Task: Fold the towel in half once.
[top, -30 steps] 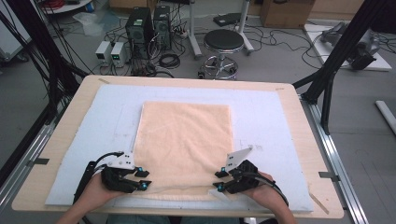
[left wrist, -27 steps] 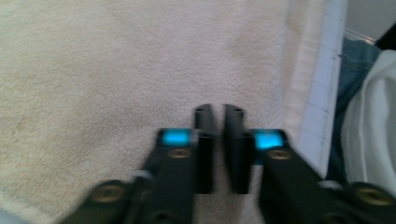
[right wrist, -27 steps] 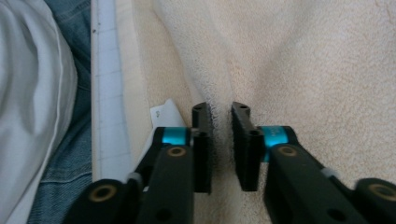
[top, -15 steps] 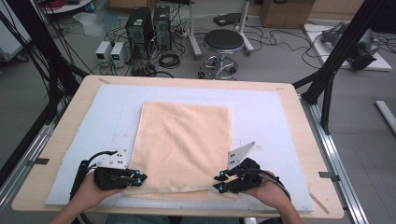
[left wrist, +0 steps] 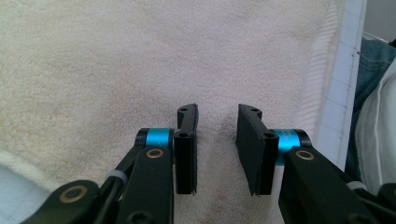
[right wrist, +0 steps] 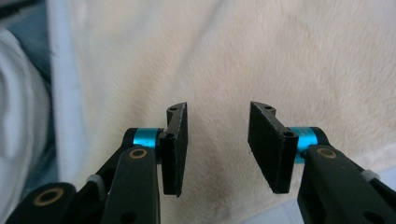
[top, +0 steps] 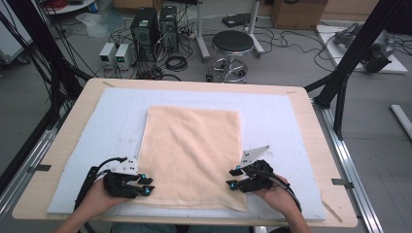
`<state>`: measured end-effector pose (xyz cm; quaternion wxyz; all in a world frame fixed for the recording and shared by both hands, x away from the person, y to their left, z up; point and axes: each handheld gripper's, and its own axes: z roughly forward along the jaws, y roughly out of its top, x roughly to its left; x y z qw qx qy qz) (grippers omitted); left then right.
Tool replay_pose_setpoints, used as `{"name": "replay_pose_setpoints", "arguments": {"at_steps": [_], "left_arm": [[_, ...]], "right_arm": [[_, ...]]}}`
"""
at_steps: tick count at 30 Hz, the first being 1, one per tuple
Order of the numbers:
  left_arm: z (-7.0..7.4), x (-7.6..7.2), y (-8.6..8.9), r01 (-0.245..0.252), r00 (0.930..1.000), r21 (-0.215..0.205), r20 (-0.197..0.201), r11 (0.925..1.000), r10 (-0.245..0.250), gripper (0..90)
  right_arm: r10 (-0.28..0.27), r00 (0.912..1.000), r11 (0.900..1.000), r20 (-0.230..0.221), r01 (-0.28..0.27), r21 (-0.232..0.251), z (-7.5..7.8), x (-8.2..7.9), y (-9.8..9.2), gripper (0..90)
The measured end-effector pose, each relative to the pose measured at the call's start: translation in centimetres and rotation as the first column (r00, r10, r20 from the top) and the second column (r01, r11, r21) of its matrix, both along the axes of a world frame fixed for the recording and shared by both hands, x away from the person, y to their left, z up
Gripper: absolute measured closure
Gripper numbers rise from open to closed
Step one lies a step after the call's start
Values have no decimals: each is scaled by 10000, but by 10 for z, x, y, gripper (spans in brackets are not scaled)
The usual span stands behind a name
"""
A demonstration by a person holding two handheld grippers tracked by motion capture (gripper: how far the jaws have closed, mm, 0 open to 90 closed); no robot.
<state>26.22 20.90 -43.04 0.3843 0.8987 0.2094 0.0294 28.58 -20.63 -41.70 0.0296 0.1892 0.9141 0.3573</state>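
Observation:
A peach towel point(top: 192, 150) lies spread flat on the white mat point(top: 111, 116). My left gripper point(top: 147, 186) rests low at the towel's near left corner, pointing inward over the cloth. Seen from the left gripper view, its jaws point(left wrist: 218, 112) have just been opening and stand apart above the towel point(left wrist: 116, 60), with nothing pinched between them. My right gripper point(top: 232, 178) sits at the near right corner, also pointing inward. Its jaws point(right wrist: 219, 108) have likewise just been opening, with only flat towel point(right wrist: 280, 56) beneath the gap.
The mat covers most of the wooden table point(top: 311, 126). Beyond the far edge stand a round stool point(top: 232, 42) and computer boxes point(top: 153, 29) with cables on the floor. A black frame post point(top: 350, 63) rises at the right.
Both hands have stayed at the towel's near corners. The left gripper has edged slightly outward, and the towel's near edge lies flat on the mat.

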Motion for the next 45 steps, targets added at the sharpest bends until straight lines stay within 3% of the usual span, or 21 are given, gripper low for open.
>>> {"name": "replay_pose_setpoints", "arguments": {"at_steps": [3, 9, 11, 13, 17, 22, 29, 34, 36, 38, 42, 45], "left_arm": [[0, -3, 2, -140, 9998, -80, -151, 9999, 138, 685], [0, -11, 6, 18, 9996, -146, -283, 9999, -22, 685], [1, -10, 6, 10, 9998, -190, -174, 9998, -14, 680], [2, -9, 5, -74, 9999, -175, 125, 9998, 76, 670], [1, -5, 0, -84, 9999, -10, 148, 10000, 84, 634], [-2, -7, 3, -139, 9999, -109, 48, 9998, 140, 626], [-4, -9, 6, -294, 9995, -292, -75, 9991, 292, 620], [-4, -11, 6, -267, 9996, -247, 63, 9993, 269, 619], [-3, -10, 6, -248, 9997, -255, 8, 9994, 249, 619], [-2, -8, 4, -270, 9994, -178, 228, 9995, 274, 615], [2, 2, 1, -664, 9956, -102, 653, 9977, 669, 543], [0, 7, 2, -904, 9943, -42, 568, 9959, 905, 503]], "right_arm": [[-87, 9999, 9978, 85, 92, -654, -10, -1, 2, 588], [59, 10000, 9973, 21, -58, -726, -6, 0, -3, 587], [-68, 9997, 9993, 235, 77, -378, -1, 2, -5, 576], [-625, 9958, 9979, 663, 635, -132, 3, 6, -4, 542], [-1009, 9902, 9941, 966, 1041, -288, -1, 18, 3, 506], [-1127, 9897, 9906, 878, 1188, -677, -13, 23, 9, 496], [-1314, 9873, 9897, 896, 1358, -456, -15, 19, 0, 509], [-1435, 9861, 9883, 834, 1471, -392, -15, 16, -6, 514], [-1374, 9867, 9890, 867, 1415, -431, -14, 16, -8, 513], [-1285, 9867, 9896, 997, 1342, -524, -11, 13, -6, 494], [-765, 9926, 9971, 938, 758, 111, -7, 7, -2, 435], [-484, 9964, 9987, 691, 473, 165, -8, 5, 3, 386]]}}
